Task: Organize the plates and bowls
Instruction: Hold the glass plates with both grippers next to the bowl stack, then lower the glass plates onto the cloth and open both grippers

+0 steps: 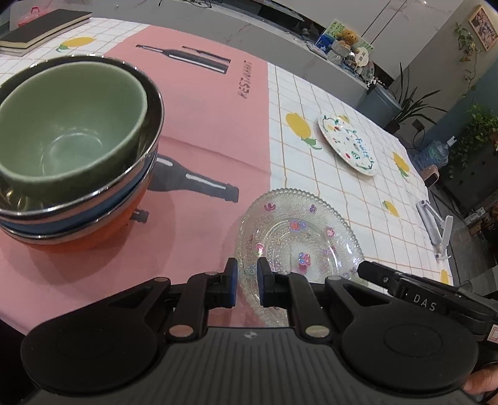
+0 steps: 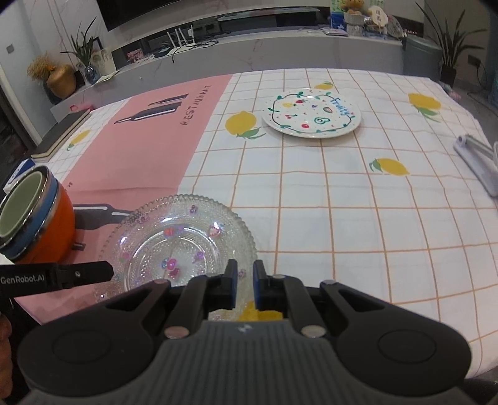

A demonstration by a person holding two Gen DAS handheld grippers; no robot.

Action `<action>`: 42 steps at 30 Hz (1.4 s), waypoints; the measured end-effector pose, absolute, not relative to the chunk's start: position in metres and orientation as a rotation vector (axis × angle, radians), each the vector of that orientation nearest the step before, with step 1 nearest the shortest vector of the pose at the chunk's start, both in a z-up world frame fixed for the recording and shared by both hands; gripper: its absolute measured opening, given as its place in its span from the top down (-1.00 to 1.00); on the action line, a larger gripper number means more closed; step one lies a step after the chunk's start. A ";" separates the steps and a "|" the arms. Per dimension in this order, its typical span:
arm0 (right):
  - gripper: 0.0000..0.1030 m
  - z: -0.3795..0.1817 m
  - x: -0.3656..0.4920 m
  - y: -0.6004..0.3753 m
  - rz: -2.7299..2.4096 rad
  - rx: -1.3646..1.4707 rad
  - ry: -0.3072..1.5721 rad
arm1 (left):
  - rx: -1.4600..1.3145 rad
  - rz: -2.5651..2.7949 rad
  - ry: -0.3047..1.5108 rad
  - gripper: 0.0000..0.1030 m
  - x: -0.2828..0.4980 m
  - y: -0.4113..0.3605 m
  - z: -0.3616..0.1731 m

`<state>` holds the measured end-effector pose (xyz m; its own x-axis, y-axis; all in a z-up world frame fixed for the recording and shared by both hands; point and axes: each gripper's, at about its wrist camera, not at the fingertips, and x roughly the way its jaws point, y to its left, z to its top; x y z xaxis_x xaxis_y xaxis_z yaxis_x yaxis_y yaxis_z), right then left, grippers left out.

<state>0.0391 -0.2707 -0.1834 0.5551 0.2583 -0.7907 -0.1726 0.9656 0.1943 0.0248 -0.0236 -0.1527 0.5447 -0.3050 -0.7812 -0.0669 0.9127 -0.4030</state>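
Observation:
A clear glass plate (image 1: 298,236) (image 2: 180,236) with coloured flower dots lies half on the pink mat, near the table's front. My left gripper (image 1: 247,282) is shut on its near-left rim. My right gripper (image 2: 243,285) is shut on its near-right rim; its fingers (image 1: 373,272) show side-on in the left wrist view. To the left stands a stack of bowls (image 1: 71,131) (image 2: 31,218): a green bowl inside a steel one, over blue and orange ones. A white plate (image 1: 347,143) (image 2: 311,113) painted with fruit lies farther back on the checked cloth.
A pink mat (image 1: 199,124) with bottle prints covers the left part of the table. A dark book (image 1: 43,29) lies at the far left corner. A white folding stand (image 2: 476,162) sits by the right edge. Shelves and plants are beyond the table.

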 end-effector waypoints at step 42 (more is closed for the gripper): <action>0.71 -0.210 0.042 -0.307 0.233 0.562 1.078 | -0.410 -0.143 0.968 0.66 0.034 -0.029 -0.158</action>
